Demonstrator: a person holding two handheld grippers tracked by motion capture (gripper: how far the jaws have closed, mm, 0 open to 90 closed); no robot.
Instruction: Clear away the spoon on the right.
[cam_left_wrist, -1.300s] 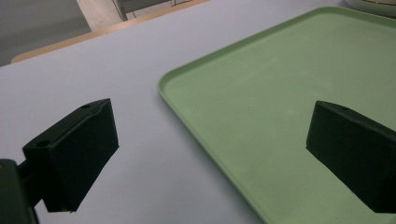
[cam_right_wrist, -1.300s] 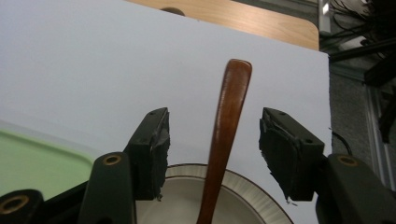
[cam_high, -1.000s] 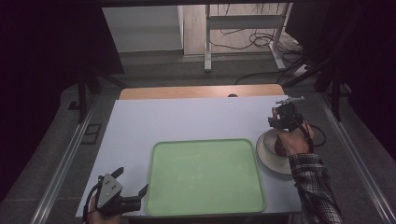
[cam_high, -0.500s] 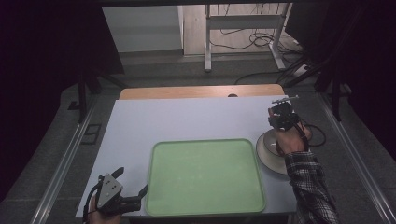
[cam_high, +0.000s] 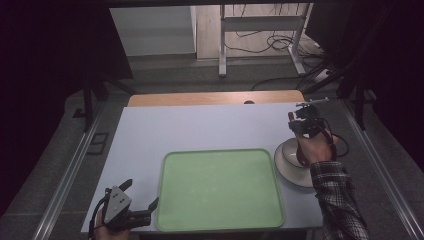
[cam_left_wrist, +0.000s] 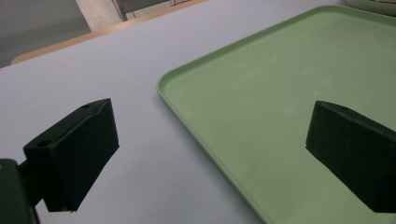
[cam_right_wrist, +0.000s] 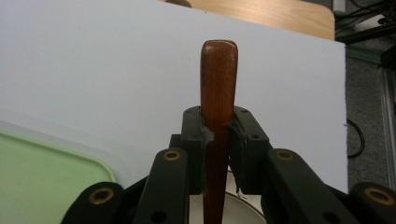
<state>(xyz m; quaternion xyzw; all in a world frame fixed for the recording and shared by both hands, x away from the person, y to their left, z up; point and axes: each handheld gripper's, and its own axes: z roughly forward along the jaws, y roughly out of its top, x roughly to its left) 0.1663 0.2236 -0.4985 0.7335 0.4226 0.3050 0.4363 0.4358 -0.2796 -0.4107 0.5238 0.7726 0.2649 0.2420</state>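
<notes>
My right gripper (cam_right_wrist: 218, 126) is shut on a brown wooden handle (cam_right_wrist: 218, 74), whose rounded end sticks out past the jaws. Its jaws have just been closing on this handle. In the high view the right gripper (cam_high: 301, 120) hangs at the table's right side, over a white bowl (cam_high: 290, 167). The bowl's rim (cam_right_wrist: 243, 212) shows just under the jaws. My left gripper (cam_high: 141, 194) rests at the near left corner of the table, open and with nothing in it. Its jaws (cam_left_wrist: 210, 135) straddle the left edge of a green tray (cam_left_wrist: 280, 84).
The green tray (cam_high: 220, 187) lies in the near middle of the pale table (cam_high: 200, 130), with nothing on it. A wooden strip (cam_high: 215, 98) runs along the far edge. A dark cable (cam_high: 342, 142) trails to the right of the bowl.
The right hand has shifted a little over the white bowl. The left gripper has not moved.
</notes>
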